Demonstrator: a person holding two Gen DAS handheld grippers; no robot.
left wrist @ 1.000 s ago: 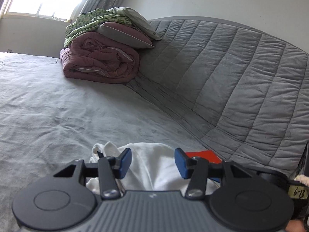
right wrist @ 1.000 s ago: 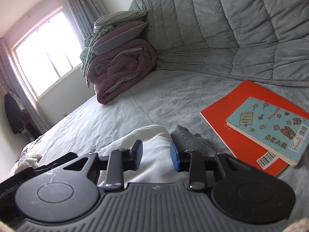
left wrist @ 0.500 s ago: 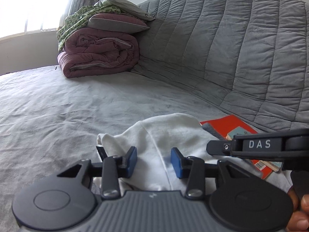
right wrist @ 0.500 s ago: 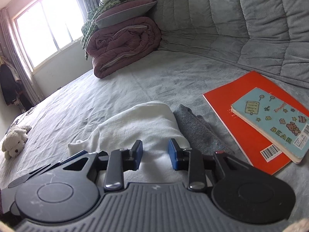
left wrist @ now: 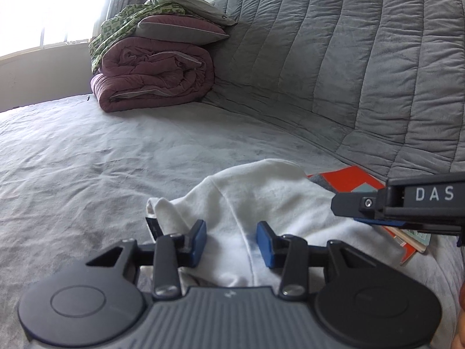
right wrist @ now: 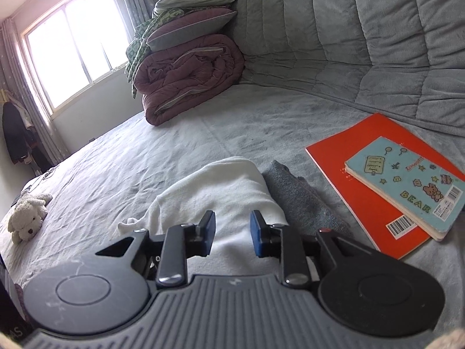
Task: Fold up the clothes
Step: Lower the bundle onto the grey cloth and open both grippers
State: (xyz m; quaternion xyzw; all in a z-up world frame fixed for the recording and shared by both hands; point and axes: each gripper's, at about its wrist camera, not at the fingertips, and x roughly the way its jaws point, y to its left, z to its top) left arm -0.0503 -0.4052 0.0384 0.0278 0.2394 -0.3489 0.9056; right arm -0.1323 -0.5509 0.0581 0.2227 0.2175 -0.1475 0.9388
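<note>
A white garment (left wrist: 261, 200) lies bunched on the grey bed; it also shows in the right wrist view (right wrist: 221, 192). A grey garment (right wrist: 299, 197) lies against its right side. My left gripper (left wrist: 231, 243) is open, its blue pads just above the white cloth, holding nothing. My right gripper (right wrist: 231, 233) is open and empty over the near part of the white garment. The right gripper's side, marked DAS, shows at the right of the left wrist view (left wrist: 407, 203).
A red book (right wrist: 363, 163) with a light blue BEAR notebook (right wrist: 407, 183) on it lies right of the clothes. Folded maroon duvet and pillows (left wrist: 154, 78) are stacked far back by the quilted headboard (left wrist: 348, 67). A white plush dog (right wrist: 27, 218) lies far left.
Both grippers have drawn back and risen a little, so more of the white garment shows. The right gripper has moved further right in the left wrist view. Jaws stay open.
</note>
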